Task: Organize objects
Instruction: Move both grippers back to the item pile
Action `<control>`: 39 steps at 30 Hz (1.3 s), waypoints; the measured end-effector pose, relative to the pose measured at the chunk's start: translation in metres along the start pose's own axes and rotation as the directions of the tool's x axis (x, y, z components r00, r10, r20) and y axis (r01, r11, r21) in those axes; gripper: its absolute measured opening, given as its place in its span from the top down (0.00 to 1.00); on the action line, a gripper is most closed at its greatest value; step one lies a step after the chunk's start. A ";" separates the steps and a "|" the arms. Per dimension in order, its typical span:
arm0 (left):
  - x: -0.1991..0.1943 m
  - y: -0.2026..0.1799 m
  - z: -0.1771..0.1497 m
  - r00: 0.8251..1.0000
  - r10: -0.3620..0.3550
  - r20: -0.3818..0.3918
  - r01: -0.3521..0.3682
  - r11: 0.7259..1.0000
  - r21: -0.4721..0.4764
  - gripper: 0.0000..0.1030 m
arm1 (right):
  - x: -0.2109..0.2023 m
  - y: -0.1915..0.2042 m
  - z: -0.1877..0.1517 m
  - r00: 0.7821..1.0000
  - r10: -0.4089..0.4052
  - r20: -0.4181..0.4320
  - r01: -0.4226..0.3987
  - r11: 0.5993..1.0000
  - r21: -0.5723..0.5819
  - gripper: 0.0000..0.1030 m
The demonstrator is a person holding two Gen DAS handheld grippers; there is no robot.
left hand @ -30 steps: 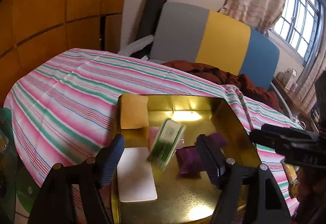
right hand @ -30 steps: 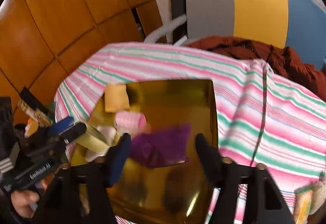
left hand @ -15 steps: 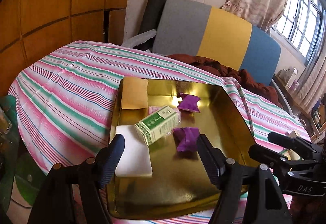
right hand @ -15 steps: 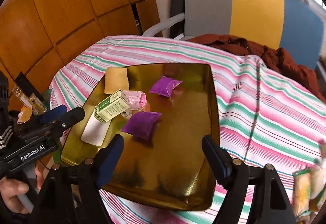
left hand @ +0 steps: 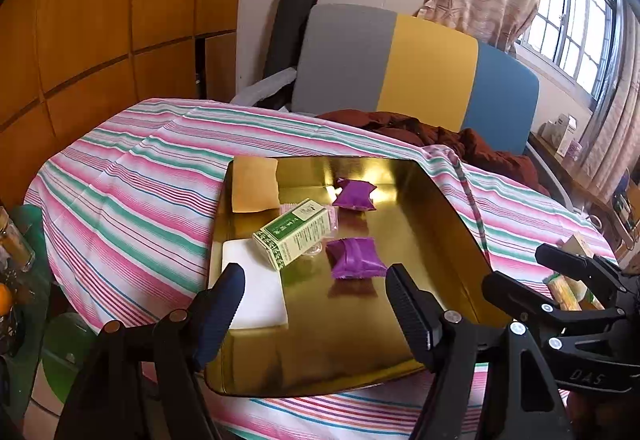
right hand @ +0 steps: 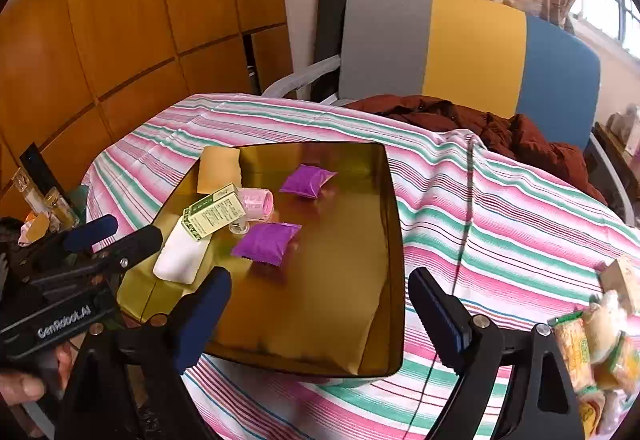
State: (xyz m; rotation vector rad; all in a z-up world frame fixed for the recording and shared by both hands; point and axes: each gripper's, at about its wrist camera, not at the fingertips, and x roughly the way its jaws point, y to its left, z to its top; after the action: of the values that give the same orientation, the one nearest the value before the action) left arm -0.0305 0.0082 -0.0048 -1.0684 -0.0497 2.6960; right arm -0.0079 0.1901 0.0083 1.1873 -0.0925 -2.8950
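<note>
Low in both views, the right claw has just been opening and both claws have pulled back; it and the left claw gape with nothing between them. That likely means the purple packet now rests on the gold tray. Under the tray lies a striped table, a chair behind.

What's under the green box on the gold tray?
The green box leans on a white pad and a pink roll in the gold tray; anything beneath it is hidden.
</note>
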 end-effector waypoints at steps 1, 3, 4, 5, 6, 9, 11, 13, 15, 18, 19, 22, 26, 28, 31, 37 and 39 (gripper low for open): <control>-0.001 0.000 0.000 1.000 0.000 0.001 0.000 1.000 0.002 0.28 | -0.001 0.000 -0.001 1.000 -0.004 0.003 0.004 1.000 -0.001 0.11; -0.002 -0.002 0.000 1.000 0.002 0.003 -0.002 1.000 0.011 0.28 | -0.003 0.000 -0.003 1.000 -0.017 0.008 0.017 1.000 -0.002 0.09; -0.003 -0.002 0.000 1.000 0.003 0.006 -0.003 1.000 0.010 0.28 | -0.004 -0.001 -0.004 1.000 -0.025 0.012 0.025 1.000 -0.002 0.09; -0.004 -0.002 0.000 1.000 0.004 0.012 -0.004 1.000 0.009 0.28 | -0.005 -0.001 -0.005 0.999 -0.034 0.018 0.034 0.999 0.000 0.09; -0.006 -0.004 0.000 1.000 0.009 0.017 -0.009 1.000 0.010 0.28 | -0.006 -0.002 -0.006 0.999 -0.042 0.024 0.042 0.999 0.002 0.09; -0.006 -0.006 0.000 1.000 0.012 0.019 -0.012 1.000 0.020 0.28 | -0.012 -0.004 -0.008 0.997 -0.067 0.050 0.067 0.998 0.000 0.08; -0.007 -0.008 0.001 1.000 0.007 0.020 -0.007 1.000 0.023 0.28 | -0.016 -0.006 -0.009 0.996 -0.068 0.061 0.068 0.998 0.003 0.07; -0.006 -0.009 0.001 1.000 0.004 0.019 -0.005 1.000 0.029 0.28 | -0.018 -0.007 -0.009 0.995 -0.073 0.066 0.073 0.997 0.003 0.06; -0.006 -0.011 0.001 1.000 0.001 0.019 -0.001 0.999 0.036 0.28 | -0.019 -0.008 -0.010 0.995 -0.076 0.068 0.076 0.997 0.002 0.06; -0.005 -0.013 0.001 1.000 -0.001 0.016 0.000 0.999 0.039 0.28 | -0.019 -0.008 -0.012 0.995 -0.073 0.070 0.073 0.997 0.002 0.06; -0.005 -0.013 0.001 1.000 -0.005 0.014 0.004 0.999 0.042 0.28 | -0.020 -0.008 -0.013 0.995 -0.071 0.073 0.071 0.997 -0.001 0.06; -0.003 -0.016 0.001 1.000 -0.009 0.009 0.009 0.999 0.052 0.28 | -0.021 -0.007 -0.014 0.994 -0.070 0.080 0.071 0.997 -0.015 0.06; 0.000 -0.020 0.000 1.000 -0.006 0.004 0.006 0.998 0.063 0.28 | -0.021 -0.011 -0.015 0.993 -0.078 0.083 0.080 0.997 -0.014 0.05; 0.003 -0.022 -0.001 1.000 -0.009 -0.005 0.009 0.998 0.067 0.28 | -0.021 -0.016 -0.016 0.993 -0.085 0.080 0.086 0.996 -0.010 0.05; 0.007 -0.026 -0.003 1.000 -0.012 -0.022 0.014 0.997 0.081 0.28 | -0.020 -0.023 -0.018 0.993 -0.093 0.072 0.093 0.996 0.005 0.05; 0.010 -0.031 -0.004 0.998 -0.049 -0.032 0.051 0.995 0.084 0.28 | -0.017 -0.039 -0.023 0.993 -0.107 0.044 0.106 0.994 0.034 0.04; 0.012 -0.033 -0.005 0.997 -0.069 -0.044 0.072 0.994 0.084 0.28 | -0.017 -0.046 -0.025 0.992 -0.118 0.036 0.116 0.992 0.044 0.04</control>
State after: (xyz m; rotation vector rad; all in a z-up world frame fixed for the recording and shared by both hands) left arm -0.0285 0.0423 -0.0123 -1.0750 0.0339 2.5879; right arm 0.0218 0.2353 -0.0002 1.1818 -0.0873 -3.0328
